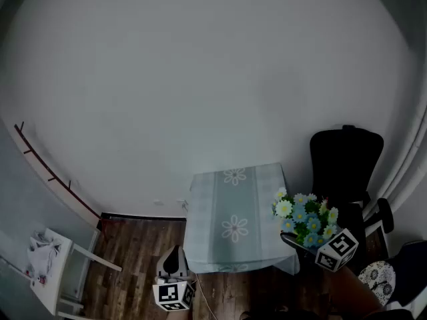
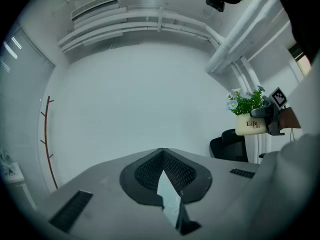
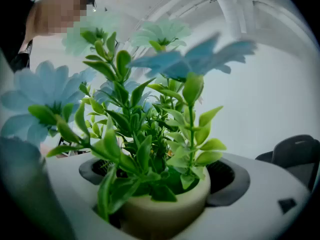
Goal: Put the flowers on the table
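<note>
The cream flower pot [image 3: 160, 211] fills my right claw's view. It sits between the two dark pads [image 3: 232, 183], which stand wide and press on either side of it, so my right claw [image 1: 298, 240] holds the pot. Green leaves and pale blue and white flowers [image 1: 305, 217] rise out of it and cover most of that view.

From my head, the bunch hangs at the right edge of the table [image 1: 212, 235], near its front right corner. I cannot tell whether the pot is over the cloth or just beside it. The left gripper view shows the pot up in the air in the right claw, upright, with the word "Life" printed on its side.

The table wears a pale cloth with flower prints. A black chair [image 1: 345, 157] stands just beyond the flowers, against the wall.

My left claw [image 1: 175, 257] is low by the table's front left corner, over the wooden floor [image 1: 133, 245]. Its jaws meet at the tips with nothing between them.
</note>
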`<state>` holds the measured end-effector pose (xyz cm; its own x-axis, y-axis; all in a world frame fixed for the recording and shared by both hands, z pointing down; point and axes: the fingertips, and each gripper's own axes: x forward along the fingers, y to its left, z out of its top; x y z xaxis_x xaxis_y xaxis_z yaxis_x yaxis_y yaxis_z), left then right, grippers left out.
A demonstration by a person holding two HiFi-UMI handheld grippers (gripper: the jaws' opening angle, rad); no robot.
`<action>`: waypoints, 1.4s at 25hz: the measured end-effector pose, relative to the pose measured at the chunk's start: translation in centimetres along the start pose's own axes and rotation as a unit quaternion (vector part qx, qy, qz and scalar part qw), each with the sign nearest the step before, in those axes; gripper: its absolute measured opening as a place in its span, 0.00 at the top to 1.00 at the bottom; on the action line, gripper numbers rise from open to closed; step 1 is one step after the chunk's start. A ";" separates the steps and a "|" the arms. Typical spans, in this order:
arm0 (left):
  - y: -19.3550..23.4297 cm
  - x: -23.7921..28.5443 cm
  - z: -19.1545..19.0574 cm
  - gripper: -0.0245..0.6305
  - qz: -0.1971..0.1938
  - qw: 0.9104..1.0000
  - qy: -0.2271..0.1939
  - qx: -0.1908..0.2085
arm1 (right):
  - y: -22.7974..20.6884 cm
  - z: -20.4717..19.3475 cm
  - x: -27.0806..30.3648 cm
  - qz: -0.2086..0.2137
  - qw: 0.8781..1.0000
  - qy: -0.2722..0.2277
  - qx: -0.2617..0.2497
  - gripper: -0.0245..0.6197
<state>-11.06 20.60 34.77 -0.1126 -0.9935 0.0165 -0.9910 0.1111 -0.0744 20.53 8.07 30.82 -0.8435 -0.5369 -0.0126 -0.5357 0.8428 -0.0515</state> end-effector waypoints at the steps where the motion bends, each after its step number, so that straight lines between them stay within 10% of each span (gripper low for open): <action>1: -0.3 0.0 0.2 0.96 -0.001 1.000 -0.002 0.003 | -0.1 0.0 0.0 0.000 1.000 0.001 -0.001 0.13; 35: 4.3 -0.9 -4.0 0.96 -0.071 0.997 0.003 -0.006 | 7.4 -3.7 4.0 -0.075 0.995 0.033 -0.057 0.13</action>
<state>-15.54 22.05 38.41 0.0282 -0.9991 0.0314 -0.9978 -0.0300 -0.0590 13.01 12.27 34.09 -0.7520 -0.6571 0.0528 -0.6539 0.7537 0.0666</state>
